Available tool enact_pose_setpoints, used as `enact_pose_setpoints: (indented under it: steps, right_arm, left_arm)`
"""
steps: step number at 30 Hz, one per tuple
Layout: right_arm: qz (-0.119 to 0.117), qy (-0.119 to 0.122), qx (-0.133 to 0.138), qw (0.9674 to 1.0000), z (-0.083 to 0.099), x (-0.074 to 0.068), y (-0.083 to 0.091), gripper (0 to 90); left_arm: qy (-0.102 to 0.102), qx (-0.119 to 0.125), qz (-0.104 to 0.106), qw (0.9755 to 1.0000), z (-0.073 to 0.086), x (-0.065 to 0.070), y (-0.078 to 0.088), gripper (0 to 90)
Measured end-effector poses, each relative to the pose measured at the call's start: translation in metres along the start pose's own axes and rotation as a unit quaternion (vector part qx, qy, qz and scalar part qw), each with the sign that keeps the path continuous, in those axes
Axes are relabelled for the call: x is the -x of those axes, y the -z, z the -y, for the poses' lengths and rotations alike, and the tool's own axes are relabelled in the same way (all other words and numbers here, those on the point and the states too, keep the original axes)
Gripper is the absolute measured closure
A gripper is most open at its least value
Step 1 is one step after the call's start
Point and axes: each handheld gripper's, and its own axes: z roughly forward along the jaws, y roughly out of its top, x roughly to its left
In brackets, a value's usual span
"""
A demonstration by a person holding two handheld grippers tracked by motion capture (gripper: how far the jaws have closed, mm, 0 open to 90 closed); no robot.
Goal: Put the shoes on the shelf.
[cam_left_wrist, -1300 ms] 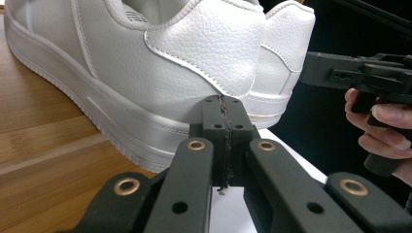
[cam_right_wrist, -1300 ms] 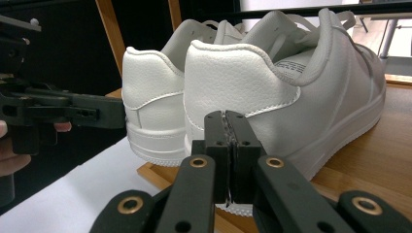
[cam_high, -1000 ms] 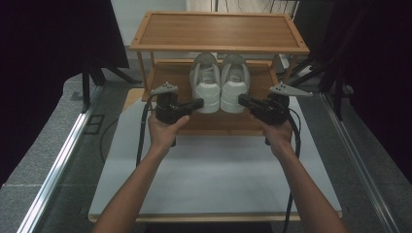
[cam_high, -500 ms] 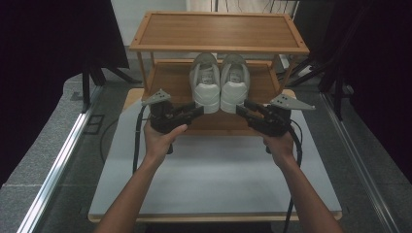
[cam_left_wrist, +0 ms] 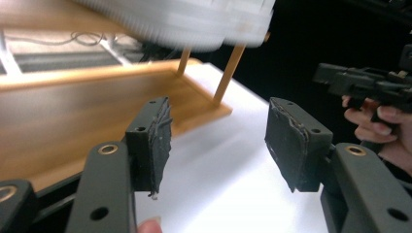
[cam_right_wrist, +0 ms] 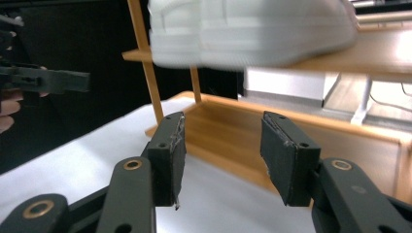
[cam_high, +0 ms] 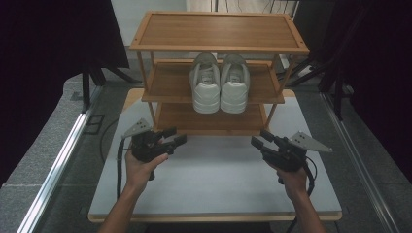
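Note:
A pair of white sneakers (cam_high: 220,82) sits side by side on the middle shelf of a wooden three-tier rack (cam_high: 218,31), heels toward me. The same shoes appear as a white sole (cam_left_wrist: 194,22) in the left gripper view and a white side (cam_right_wrist: 252,31) in the right gripper view. My left gripper (cam_high: 175,137) hovers over the white table (cam_high: 214,179) in front of the rack's left leg, open and empty. My right gripper (cam_high: 260,138) hovers in front of the rack's right side, open and empty too. In each gripper view the other hand's gripper (cam_left_wrist: 369,82) (cam_right_wrist: 43,80) is seen farther off.
The rack's bottom shelf (cam_high: 209,119) is bare, as is its top. A metal rail (cam_high: 63,160) runs along the floor on the left and another (cam_high: 359,160) on the right. Dark curtains and stand legs flank the rack.
Both hands have drawn back from the rack toward me and spread apart, left going left and right going right. The sneakers have stayed on the middle shelf.

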Motion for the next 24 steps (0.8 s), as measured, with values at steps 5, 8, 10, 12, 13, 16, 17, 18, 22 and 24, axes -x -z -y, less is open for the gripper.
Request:
enact_pose_setpoints:
  steps: [5, 8, 10, 12, 13, 16, 17, 18, 22, 24]
  right_arm:
    - [0.025, -0.015, -0.005, 0.9996, 0.033, 0.013, 0.017, 50.7]
    - [0.038, -0.029, -0.010, 0.9988, 0.052, 0.022, 0.024, 50.7]
    - [0.045, -0.047, -0.011, 0.9978, 0.064, 0.028, 0.028, 50.9]
    - [0.057, -0.053, -0.031, 0.9965, 0.075, 0.035, 0.030, 50.6]
    - [0.059, -0.063, -0.032, 0.9958, 0.079, 0.037, 0.031, 50.6]
    - [0.060, -0.084, -0.035, 0.9941, 0.085, 0.041, 0.032, 50.5]
    - [0.063, -0.090, -0.036, 0.9933, 0.088, 0.043, 0.031, 50.2]
    - [0.066, -0.093, -0.037, 0.9927, 0.089, 0.043, 0.031, 49.9]
    - [0.067, -0.087, -0.033, 0.9934, 0.089, 0.039, 0.030, 48.6]
    - [0.069, -0.079, -0.037, 0.9938, 0.089, 0.036, 0.032, 47.3]
  left_arm:
    - [0.015, -0.015, -0.016, 0.9997, 0.031, -0.010, 0.005, 41.4]
    - [0.020, -0.017, -0.024, 0.9994, 0.045, -0.013, 0.009, 41.1]
    - [0.025, -0.017, -0.027, 0.9992, 0.054, -0.015, 0.011, 40.7]
    - [0.021, -0.031, -0.033, 0.9988, 0.058, -0.017, 0.011, 39.7]
    - [0.021, -0.029, -0.041, 0.9985, 0.063, -0.019, 0.013, 39.8]
    - [0.032, -0.027, -0.040, 0.9983, 0.066, -0.020, 0.012, 39.8]
    - [0.033, -0.028, -0.041, 0.9983, 0.066, -0.021, 0.012, 39.8]
    - [0.033, -0.028, -0.040, 0.9983, 0.067, -0.020, 0.011, 39.8]
    - [0.040, -0.024, -0.037, 0.9982, 0.066, -0.021, 0.009, 39.7]
    - [0.050, -0.021, -0.033, 0.9980, 0.066, -0.023, 0.006, 39.7]
